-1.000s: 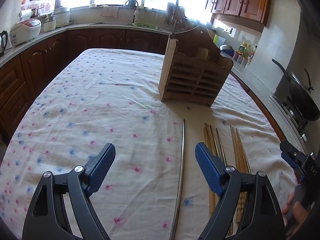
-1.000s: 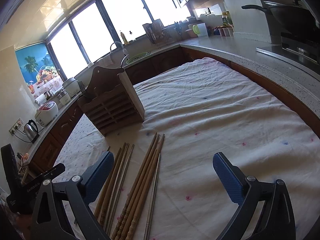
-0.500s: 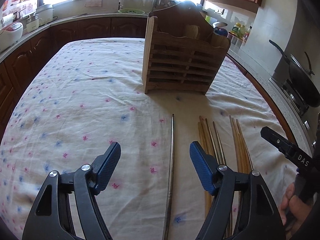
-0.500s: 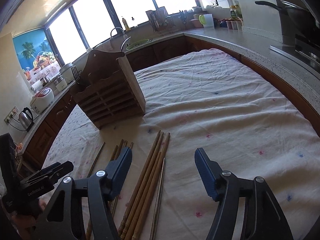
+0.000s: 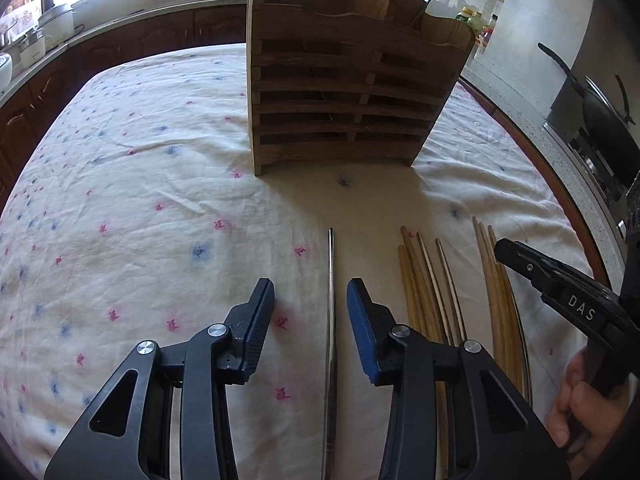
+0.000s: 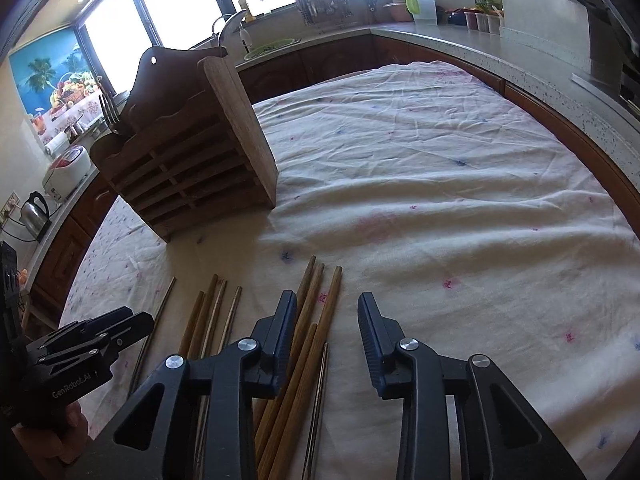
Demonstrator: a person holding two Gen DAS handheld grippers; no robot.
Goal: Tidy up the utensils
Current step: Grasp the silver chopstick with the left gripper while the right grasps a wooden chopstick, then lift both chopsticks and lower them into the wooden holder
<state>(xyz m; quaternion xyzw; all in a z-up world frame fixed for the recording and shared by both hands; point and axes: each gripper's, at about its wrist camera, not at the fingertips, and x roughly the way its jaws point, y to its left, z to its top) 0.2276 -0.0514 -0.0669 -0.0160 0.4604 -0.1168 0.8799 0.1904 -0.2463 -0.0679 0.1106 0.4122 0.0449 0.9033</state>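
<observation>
Tablecloth (image 5: 140,184); metal chopstick (image 5: 330,280) between left claw (image 5: 310,306)

Bright windows (image 6: 168,4) (glaring white) light dark wooden cabinets (image 5: 132,40) and a speckled countertop (image 6: 500,56) around the table.

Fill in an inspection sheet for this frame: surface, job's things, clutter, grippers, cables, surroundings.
Surface: table under a white floral cloth, wrinkled.
Job's things: wooden utensil rack upright, a fork in it; lone metal chopstick; wooden chopsticks in loose groups on the cloth.
Clutter: nothing seen.
Grippers: left gripper open, the metal chopstick between its fingers, untouched; right gripper open over the rightmost wooden chopsticks; both have just been closing.
Cables: a cord at the kettle.
Surroundings: kitchen counters, sink, rice cooker, wok.
</observation>
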